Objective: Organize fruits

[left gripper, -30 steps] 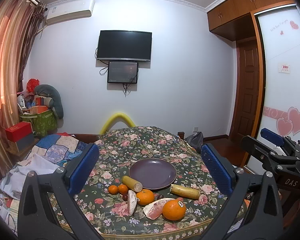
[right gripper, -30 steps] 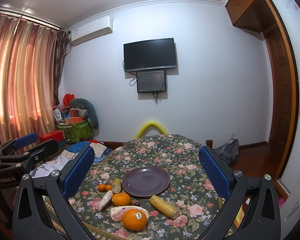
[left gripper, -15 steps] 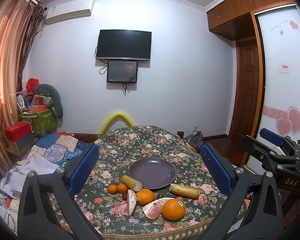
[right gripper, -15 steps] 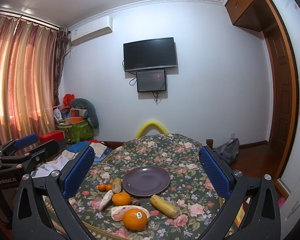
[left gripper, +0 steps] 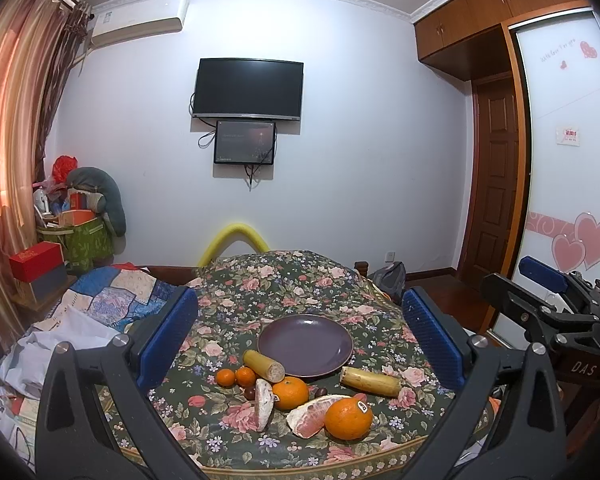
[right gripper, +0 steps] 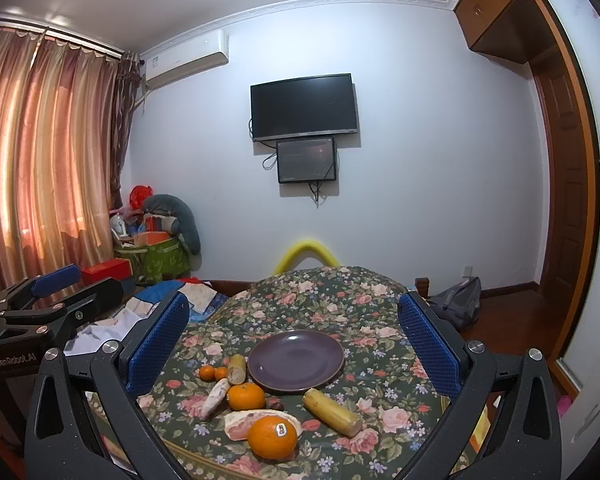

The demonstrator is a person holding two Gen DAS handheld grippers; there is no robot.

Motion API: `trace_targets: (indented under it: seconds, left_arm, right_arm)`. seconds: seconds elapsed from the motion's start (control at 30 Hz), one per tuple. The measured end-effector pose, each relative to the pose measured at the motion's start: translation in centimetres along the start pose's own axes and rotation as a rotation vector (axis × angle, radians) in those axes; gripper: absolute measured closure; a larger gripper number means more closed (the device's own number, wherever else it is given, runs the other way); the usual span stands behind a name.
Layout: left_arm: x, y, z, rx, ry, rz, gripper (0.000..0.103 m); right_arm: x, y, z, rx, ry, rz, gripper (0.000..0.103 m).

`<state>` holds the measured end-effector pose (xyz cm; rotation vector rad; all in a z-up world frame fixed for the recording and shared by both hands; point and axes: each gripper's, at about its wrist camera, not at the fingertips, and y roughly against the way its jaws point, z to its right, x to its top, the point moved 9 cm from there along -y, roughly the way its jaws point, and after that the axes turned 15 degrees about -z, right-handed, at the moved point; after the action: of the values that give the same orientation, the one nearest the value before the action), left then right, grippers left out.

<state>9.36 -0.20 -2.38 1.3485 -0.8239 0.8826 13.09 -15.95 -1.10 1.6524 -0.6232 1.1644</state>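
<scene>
A purple plate (left gripper: 305,344) (right gripper: 296,360) with nothing on it sits mid-table on the floral cloth. In front of it lie a stickered big orange (left gripper: 348,418) (right gripper: 272,438), a pink pomelo wedge (left gripper: 308,414), a second orange (left gripper: 290,392) (right gripper: 246,396), a pale pomelo slice (left gripper: 263,404), two small tangerines (left gripper: 225,377), and two sugarcane pieces (left gripper: 264,365) (left gripper: 370,381). My left gripper (left gripper: 300,320) is open and holds nothing, back from the near table edge. My right gripper (right gripper: 292,316) is open beside it, also holding nothing.
Small dark round fruits (left gripper: 250,392) lie among the oranges. The round table (left gripper: 284,276) has a yellow foam arch (left gripper: 236,232) behind it. A quilt-covered pile (left gripper: 100,300) lies left, a backpack (right gripper: 456,304) right, and a wardrobe door (left gripper: 572,200) far right.
</scene>
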Motion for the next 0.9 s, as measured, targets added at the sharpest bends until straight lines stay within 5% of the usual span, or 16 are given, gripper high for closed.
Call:
trace_targets:
  seconds: [0.37,0.5,0.73,0.9]
  left_arm:
    - [-1.3,-2.7,-1.1,0.002,0.003,-0.074,0.0]
    - [-2.5,-4.9,-2.2,0.02,0.002,-0.137,0.017]
    - [-5.2,-9.2,-4.5,0.012,0.03,-0.281,0.04]
    - [-7.2,-12.0,-5.5,-0.004,0.044,-0.38,0.04]
  right_arm:
    - [-2.1,-2.8,0.1,0.017,0.026,-0.09,0.0]
    - [-4.1,-5.3,0.5,0.021,0.034,-0.163,0.0]
    - [-7.8,-9.7,1.1,0.073,0.006,-0.328,0.017]
    - [-10.6,-12.7,1.2,0.087,0.007,-0.444,0.017]
